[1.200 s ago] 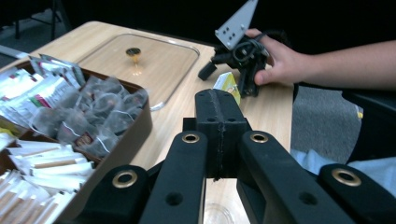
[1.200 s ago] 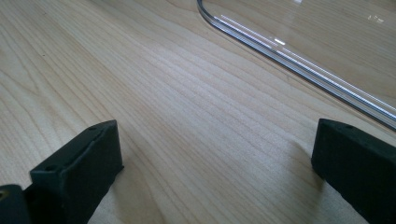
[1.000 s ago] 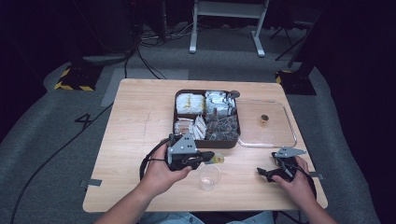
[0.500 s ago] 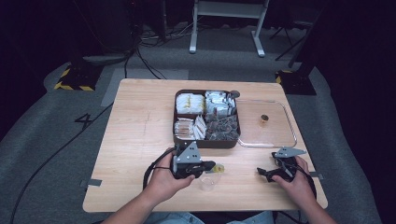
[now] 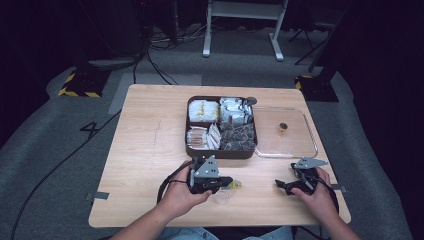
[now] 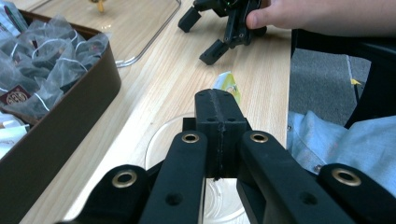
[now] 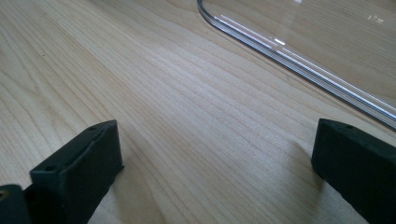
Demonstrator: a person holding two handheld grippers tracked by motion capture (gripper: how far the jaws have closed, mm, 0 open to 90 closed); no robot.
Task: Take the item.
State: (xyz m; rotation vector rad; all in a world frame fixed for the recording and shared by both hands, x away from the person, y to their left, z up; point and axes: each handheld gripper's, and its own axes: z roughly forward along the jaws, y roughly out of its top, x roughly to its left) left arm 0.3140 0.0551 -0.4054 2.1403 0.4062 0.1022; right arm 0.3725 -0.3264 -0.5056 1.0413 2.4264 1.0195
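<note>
Beside the dark brown compartmented tea box (image 5: 221, 152), the left gripper (image 6: 219, 105) hung over a clear plastic cup (image 6: 161, 140), its jaws pressed together on a yellow-green tea packet (image 6: 229, 85), while farther right the right gripper (image 7: 212, 158) rested wide-jawed near a transparent lid (image 7: 336, 42).

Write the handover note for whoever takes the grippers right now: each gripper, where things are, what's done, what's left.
Left gripper: jaws shut on a yellow tea packet, held over the clear cup near the table's front edge.
Right gripper: open, nothing between its jaws, low over the bare wooden table beside the clear lid.
Brown box: four compartments of tea bags and packets, uncovered.
Done: one packet picked out, brought to the cup.
Left, probably: drop the packet into the cup; perhaps put the lid back on the box.
</note>
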